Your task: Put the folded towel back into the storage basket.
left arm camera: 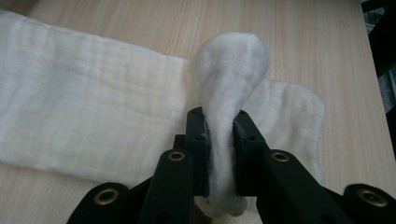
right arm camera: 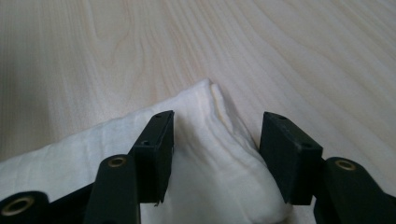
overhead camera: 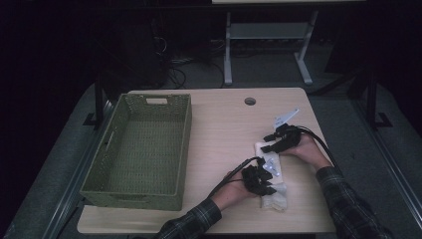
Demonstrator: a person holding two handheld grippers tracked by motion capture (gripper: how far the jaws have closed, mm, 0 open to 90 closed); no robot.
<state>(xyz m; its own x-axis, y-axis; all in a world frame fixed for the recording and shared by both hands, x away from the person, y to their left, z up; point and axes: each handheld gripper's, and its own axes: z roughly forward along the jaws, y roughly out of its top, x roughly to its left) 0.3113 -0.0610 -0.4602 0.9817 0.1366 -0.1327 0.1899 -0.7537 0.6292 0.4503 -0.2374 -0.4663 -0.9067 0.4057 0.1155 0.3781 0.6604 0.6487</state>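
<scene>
Below the left gripper's (left arm camera: 219,140) fingers (left arm camera: 196,140), the pinched fold of the white cloth (left arm camera: 93,116) runs off the bottom edge. Its stretch left of those fingers is cropped too. In the high view, both grippers cover much of it.

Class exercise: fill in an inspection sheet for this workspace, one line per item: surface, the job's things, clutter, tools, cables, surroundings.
Surface: light wooden table, with a round hole near its far edge.
Job's things: white cloth lying flat at the right; woven green basket at the left, nothing in it.
Clutter: nothing seen.
Tools: left tool pinches a fold of the cloth; right tool straddles a corner, jaws apart.
Cables: black, trailing from each tool.
Surroundings: dark room, white table frame behind.
</scene>
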